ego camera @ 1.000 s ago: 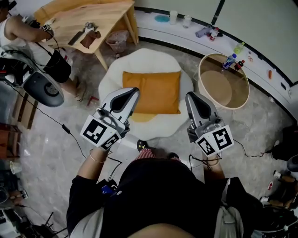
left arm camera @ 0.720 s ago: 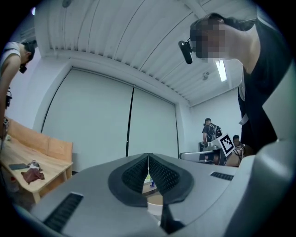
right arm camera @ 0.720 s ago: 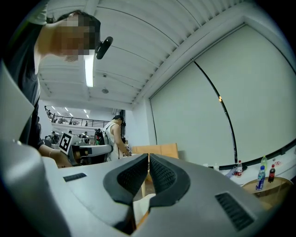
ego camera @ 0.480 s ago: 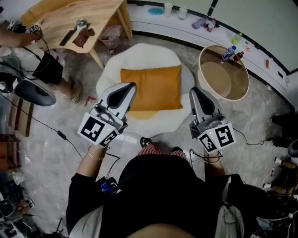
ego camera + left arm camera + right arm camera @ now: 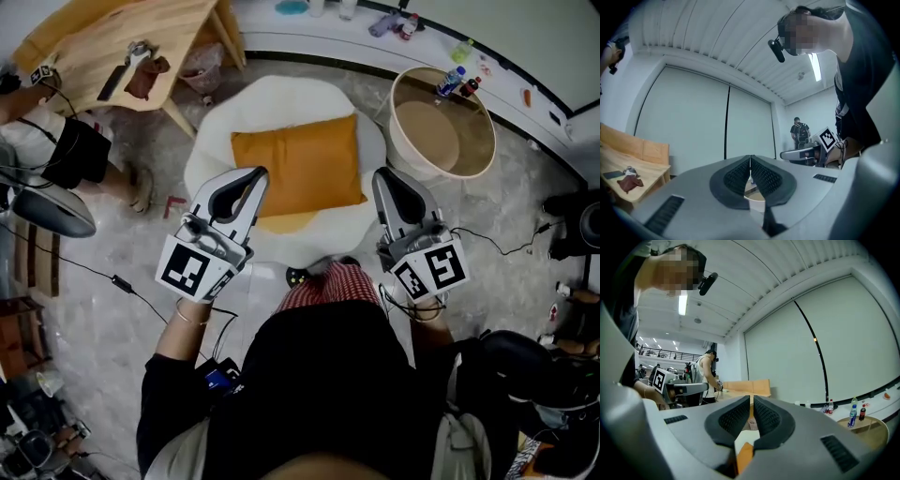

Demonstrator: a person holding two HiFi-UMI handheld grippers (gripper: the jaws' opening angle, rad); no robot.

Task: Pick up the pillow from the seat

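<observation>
Pillow (image 5: 298,167): we see it flat on the seat (image 5: 281,98).
Left gripper (image 5: 251,175): we hold it clenched, empty.
Right gripper (image 5: 383,177): we hold it clenched, empty.

Wooden table (image 5: 122,37) far left; round tub (image 5: 427,136) with bottles (image 5: 448,81) by its rim

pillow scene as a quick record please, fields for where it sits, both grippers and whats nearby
pillow: orange, lying flat on the white seat
left gripper: jaws shut, empty, at the pillow's near-left corner in the head view
right gripper: jaws shut, empty, by the pillow's near-right corner
nearby: round tub right of the seat
status: pillow not yet picked up
</observation>
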